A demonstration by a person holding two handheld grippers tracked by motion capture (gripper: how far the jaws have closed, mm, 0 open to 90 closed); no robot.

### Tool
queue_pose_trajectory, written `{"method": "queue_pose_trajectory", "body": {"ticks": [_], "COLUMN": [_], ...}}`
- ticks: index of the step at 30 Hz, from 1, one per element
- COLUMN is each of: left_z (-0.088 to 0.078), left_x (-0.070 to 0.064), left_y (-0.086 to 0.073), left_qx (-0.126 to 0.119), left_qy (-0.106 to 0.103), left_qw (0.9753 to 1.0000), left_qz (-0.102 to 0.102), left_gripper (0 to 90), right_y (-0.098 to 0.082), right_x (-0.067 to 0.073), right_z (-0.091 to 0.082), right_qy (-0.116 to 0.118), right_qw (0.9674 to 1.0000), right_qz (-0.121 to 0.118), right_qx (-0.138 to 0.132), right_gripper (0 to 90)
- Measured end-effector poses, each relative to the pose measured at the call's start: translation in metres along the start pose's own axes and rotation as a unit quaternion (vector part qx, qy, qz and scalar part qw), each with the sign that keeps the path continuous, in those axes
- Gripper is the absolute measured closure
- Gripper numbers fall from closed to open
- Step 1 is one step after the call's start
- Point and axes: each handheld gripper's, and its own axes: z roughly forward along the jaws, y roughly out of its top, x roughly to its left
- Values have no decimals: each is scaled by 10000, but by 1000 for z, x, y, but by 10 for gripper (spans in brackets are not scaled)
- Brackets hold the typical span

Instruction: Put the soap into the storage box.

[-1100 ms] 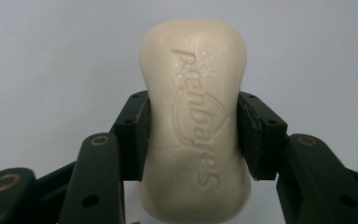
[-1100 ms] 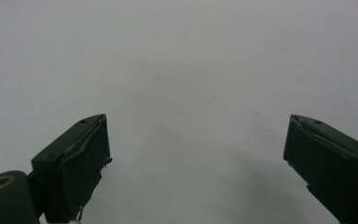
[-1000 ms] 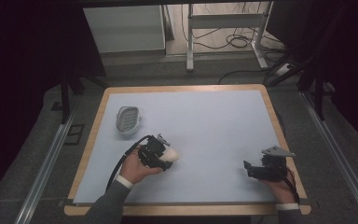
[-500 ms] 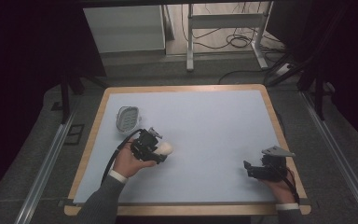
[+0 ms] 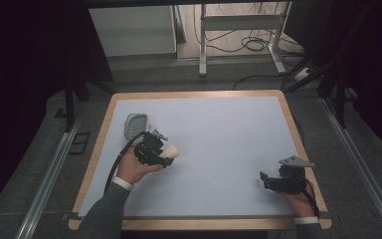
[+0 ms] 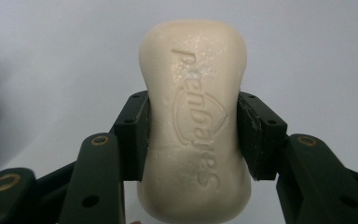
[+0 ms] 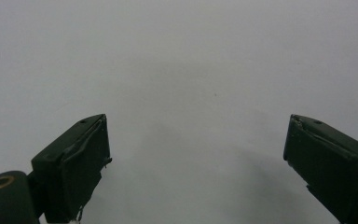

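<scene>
Soap (image 6: 194, 126), cream bar with embossed lettering, clamped at its narrow waist between left tongs (image 6: 192, 135), pads touching both sides. High view: left tongs (image 5: 165, 154) hold soap (image 5: 172, 150) over left half of counter (image 5: 229, 129), nearer the left edge, hand (image 5: 133, 168) underneath. Grey slotted dish (image 5: 135, 125) just beyond, near far-left corner. Right tongs (image 7: 196, 154) spread apart, nothing between; they sit by near-right corner (image 5: 267, 181).
</scene>
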Motion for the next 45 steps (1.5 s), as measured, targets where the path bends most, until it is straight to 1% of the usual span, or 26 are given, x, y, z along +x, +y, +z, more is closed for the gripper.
{"method": "queue_pose_trajectory", "body": {"ticks": [8, 15, 22, 27, 31, 33, 36, 43, 45], "left_z": [-5, -11, -19, -24, -24, -22, -21, -18, -17], "left_x": [10, 15, 26, 36, 46, 51, 55, 64, 66], "left_y": [3, 6, 10, 14, 14, 14, 14, 15, 16], "left_qx": [-36, -62, -146, -140, -168, -143, -130, -148, -168], "left_qy": [95, 137, 297, 422, 476, 552, 523, 612, 599], "left_qw": [9999, 9998, 9992, 9986, 9979, 9972, 9972, 9959, 9957], "left_qz": [-111, -134, -222, -294, -402, -478, -526, -643, -687], "left_gripper": [494, 494, 494, 495, 494, 495, 494, 494, 495], "right_y": [0, -1, -1, -2, -2, -2, -2, -3, -3], "right_x": [-1, -1, -2, -2, -2, -2, -2, -3, -3], "right_z": [0, 1, 2, 2, 3, 3, 3, 4, 4], "right_qy": [-8, -20, -36, -62, -48, -58, -68, -80, -81], "right_qw": [10000, 10000, 10000, 10000, 10000, 10000, 9999, 9999, 9999], "right_qz": [8, -7, -9, 4, -13, -10, -11, -14, -3], "right_qx": [5, 21, 33, 53, 67, 79, 83, 101, 111], "right_gripper": [67, 67, 67, 67, 67, 67, 67, 67, 67]}}
